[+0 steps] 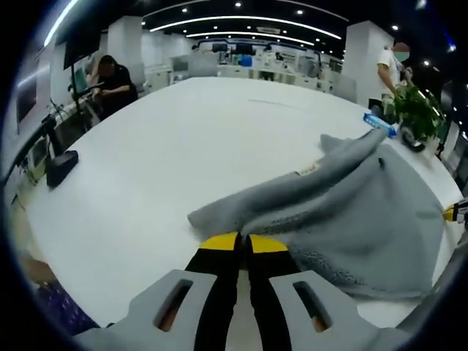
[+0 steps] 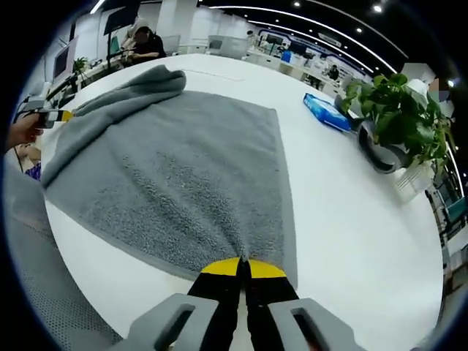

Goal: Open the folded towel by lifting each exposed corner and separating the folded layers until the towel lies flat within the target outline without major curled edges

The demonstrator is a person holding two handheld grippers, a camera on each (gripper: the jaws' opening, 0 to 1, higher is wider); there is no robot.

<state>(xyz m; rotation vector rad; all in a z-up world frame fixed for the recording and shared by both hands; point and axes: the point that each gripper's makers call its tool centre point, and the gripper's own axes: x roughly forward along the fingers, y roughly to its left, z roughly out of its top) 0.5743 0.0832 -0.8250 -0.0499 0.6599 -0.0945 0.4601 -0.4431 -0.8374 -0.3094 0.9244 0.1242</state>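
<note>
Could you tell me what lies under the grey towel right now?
The grey towel lies on the white table, its far part lifted and folded. Both grippers, left and right, pinch its edges. Anything beneath is covered.

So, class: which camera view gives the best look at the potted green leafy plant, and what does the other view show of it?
The right gripper view: the potted green leafy plant stands large there, leaves and dark round pot visible on the white table. In the left gripper view it is small at the far edge, partly hidden behind the grey towel.
</note>
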